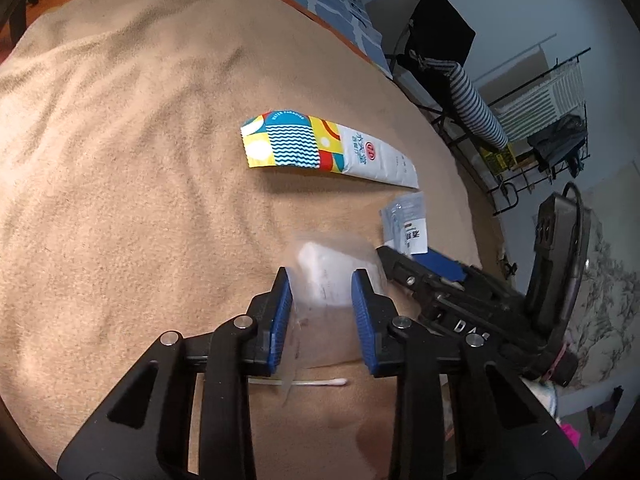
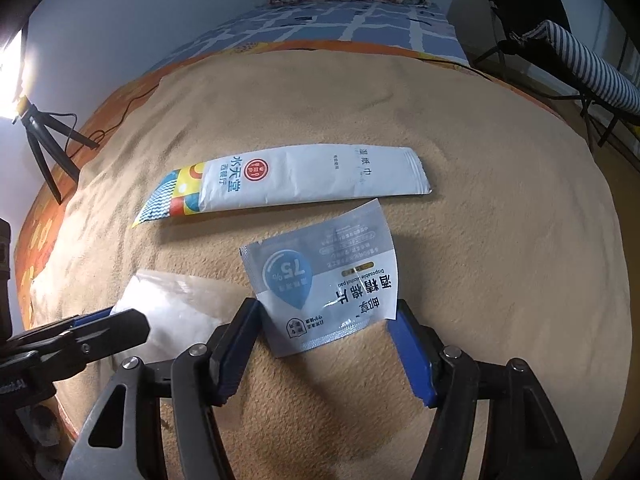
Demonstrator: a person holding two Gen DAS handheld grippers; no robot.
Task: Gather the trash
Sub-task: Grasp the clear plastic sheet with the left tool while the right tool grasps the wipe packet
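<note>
Setting: a tan blanket (image 2: 500, 240) is covering a bed, with three pieces of wrapper trash and a cotton swab lying on it

Left claw (image 1: 322, 280): its blue pads are standing apart and are straddling a clear plastic wrapper (image 1: 332, 276) with something white inside; whether the pads are pressing on it is not clear, so call it open around the wrapper

Right claw (image 2: 326, 316): it is gaping wide, with the near edge of the alcohol pad sachet (image 2: 320, 284) sitting between its two fingers, not yet pinched

Key relation: the sachet is lying straight ahead of the right claw, just beyond its tips, its printed face up and one far corner curling off the blanket

Long wet-wipe packet (image 2: 288, 184): it is lying farther out, past the sachet, with its long axis running crosswise to both claws

Nearer arm: the right claw looks closer to the sachet; the left claw is working just beside it, to its left

Cotton swab (image 1: 316, 383): it is lying crosswise under the left claw, behind the pads

Likely next: closing the right claw on the sachet edge
</note>
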